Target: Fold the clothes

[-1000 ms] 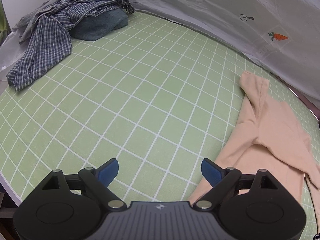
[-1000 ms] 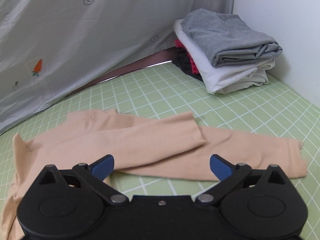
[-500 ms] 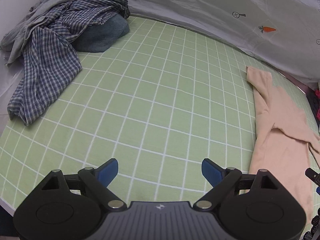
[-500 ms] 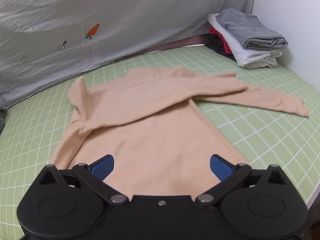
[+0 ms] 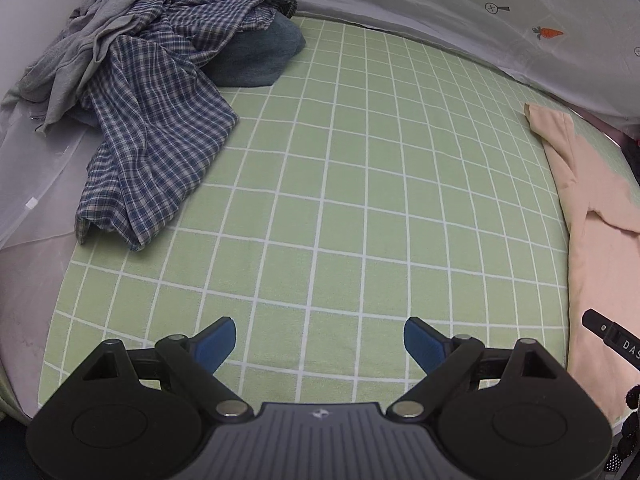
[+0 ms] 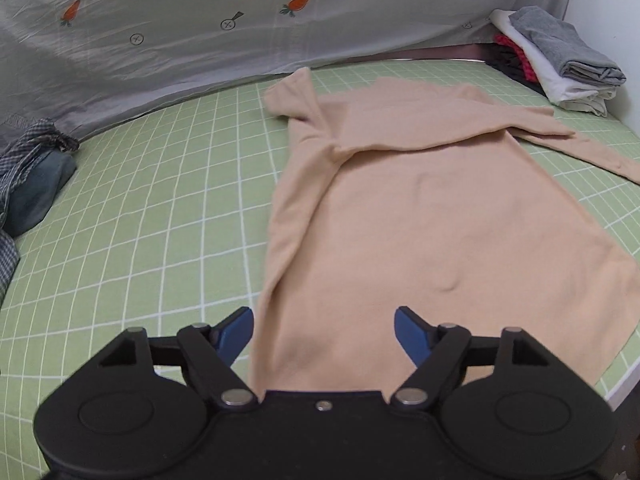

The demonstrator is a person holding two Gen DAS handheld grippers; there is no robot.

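A peach long-sleeved top [image 6: 420, 208] lies flat on the green checked bed sheet [image 6: 152, 208], one sleeve folded across its chest and the other stretched out to the right. Its left edge also shows in the left wrist view [image 5: 592, 216]. My right gripper [image 6: 324, 334] is open and empty, above the top's near hem. My left gripper [image 5: 320, 344] is open and empty over bare sheet [image 5: 340, 184], left of the top.
A heap of unfolded clothes with a blue checked shirt [image 5: 160, 112] lies at the bed's far left. A stack of folded clothes [image 6: 560, 60] stands at the far right corner by the wall. A grey carrot-print curtain [image 6: 240, 24] runs along the back.
Both grippers have drawn back toward the bed's near edge. The right view swung from the sleeves to the whole top. The left view turned left toward the clothes heap.
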